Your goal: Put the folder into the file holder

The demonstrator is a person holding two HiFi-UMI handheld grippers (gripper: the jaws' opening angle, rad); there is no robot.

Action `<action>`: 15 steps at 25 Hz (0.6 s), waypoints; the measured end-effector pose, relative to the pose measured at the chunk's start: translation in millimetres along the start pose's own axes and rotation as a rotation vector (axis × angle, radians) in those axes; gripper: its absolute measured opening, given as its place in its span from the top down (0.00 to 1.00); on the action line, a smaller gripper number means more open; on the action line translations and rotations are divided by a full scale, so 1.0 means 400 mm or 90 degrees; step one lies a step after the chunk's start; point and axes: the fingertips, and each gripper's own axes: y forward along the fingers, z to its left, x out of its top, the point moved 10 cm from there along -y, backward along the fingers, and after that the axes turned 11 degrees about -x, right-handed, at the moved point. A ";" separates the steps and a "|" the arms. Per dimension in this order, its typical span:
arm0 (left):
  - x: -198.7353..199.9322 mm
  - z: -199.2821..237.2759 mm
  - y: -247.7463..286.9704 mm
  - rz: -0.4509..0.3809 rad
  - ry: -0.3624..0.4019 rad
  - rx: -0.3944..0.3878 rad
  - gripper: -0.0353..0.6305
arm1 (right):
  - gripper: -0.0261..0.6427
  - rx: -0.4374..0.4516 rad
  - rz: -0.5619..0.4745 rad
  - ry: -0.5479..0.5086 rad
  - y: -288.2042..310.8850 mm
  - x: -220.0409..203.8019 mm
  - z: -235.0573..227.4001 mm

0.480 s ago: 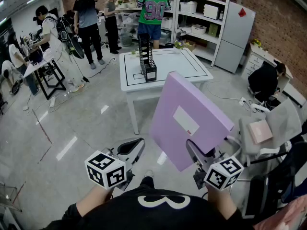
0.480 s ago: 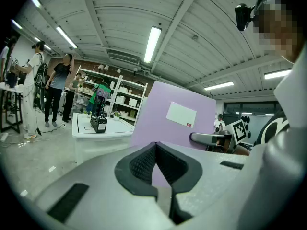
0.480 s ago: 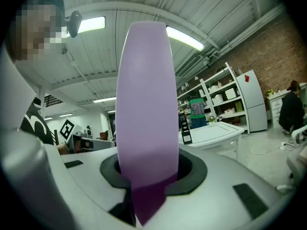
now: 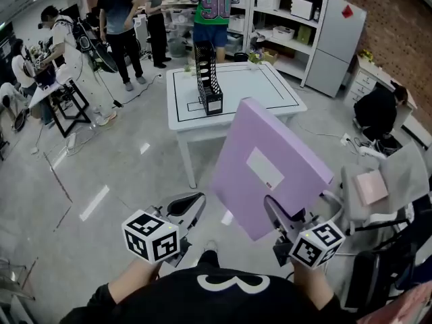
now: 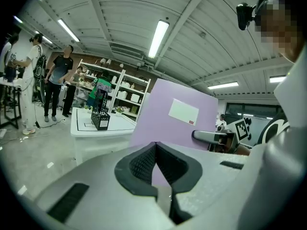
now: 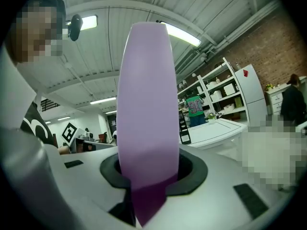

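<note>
One-handed carry: clamping lilac folder at its lower edge in right gripper, jaws pressing on both covers, folder reading edge-on in right gripper view. Carrying left gripper empty at lower left of head view, jaws together, nothing between them.

Holding folder tilted at centre right of head view, well apart from black mesh file holder standing on white table at upper middle.

Judging folder as stiff, thick and board-covered, probably light to moderate in weight. Guessing smooth cover to be slippery under pads. Gripping low on one edge, so leaving long lever above jaws and likely risking swivel or tip if pinch loosens. Judging safer hold as near spine or mid-edge, squeezing across full thickness. Expecting no sag, so feeding edge-first into one slot. Watching for nudging the light-looking holder.
</note>
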 end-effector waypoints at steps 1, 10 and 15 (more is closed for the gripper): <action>0.007 0.026 0.017 0.005 -0.003 -0.002 0.94 | 0.75 -0.002 0.002 0.004 0.025 0.001 -0.012; 0.079 0.284 0.161 0.033 -0.023 -0.021 0.94 | 0.75 -0.028 0.028 0.018 0.286 0.028 -0.102; 0.127 0.431 0.203 0.028 -0.043 -0.026 0.94 | 0.75 -0.038 0.037 0.011 0.436 0.063 -0.119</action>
